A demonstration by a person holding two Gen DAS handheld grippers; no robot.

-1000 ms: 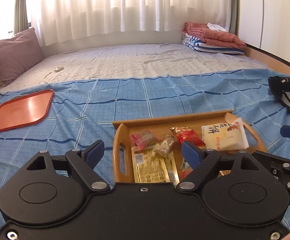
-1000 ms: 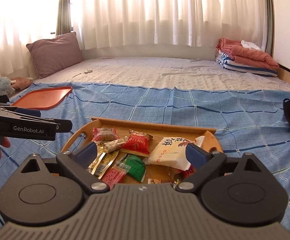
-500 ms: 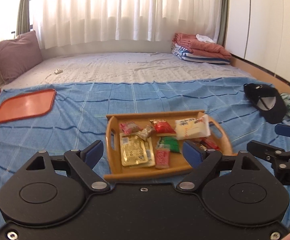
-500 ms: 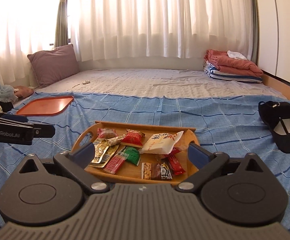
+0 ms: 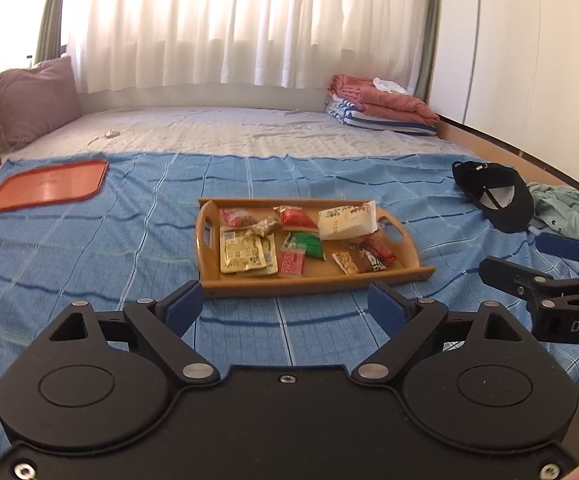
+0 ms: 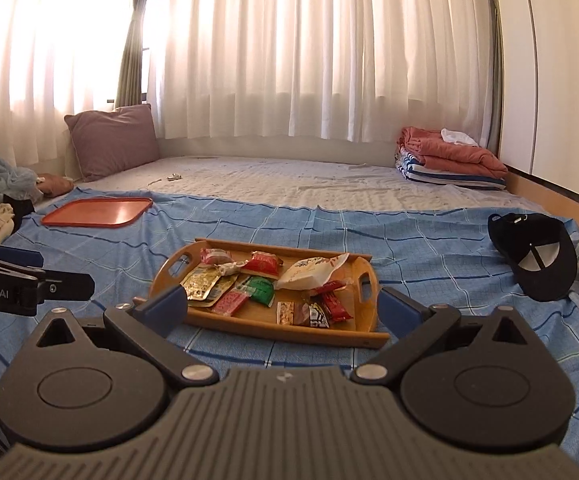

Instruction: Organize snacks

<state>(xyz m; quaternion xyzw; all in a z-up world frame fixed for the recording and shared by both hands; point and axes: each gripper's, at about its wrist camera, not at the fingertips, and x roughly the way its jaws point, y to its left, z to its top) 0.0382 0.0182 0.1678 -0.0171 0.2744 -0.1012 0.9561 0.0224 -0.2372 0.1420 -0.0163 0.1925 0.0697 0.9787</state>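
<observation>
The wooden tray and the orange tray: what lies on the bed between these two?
Only bare blue checked blanket lies between the wooden tray and the orange tray. Both wrist views show that stretch.

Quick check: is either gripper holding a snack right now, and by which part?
Nothing is held. The left gripper and right gripper both stand open and empty, short of the wooden tray; the snacks all lie in it.

small item (image 6: 174,177) near pillow (image 6: 114,140) unreadable (too small)
</observation>
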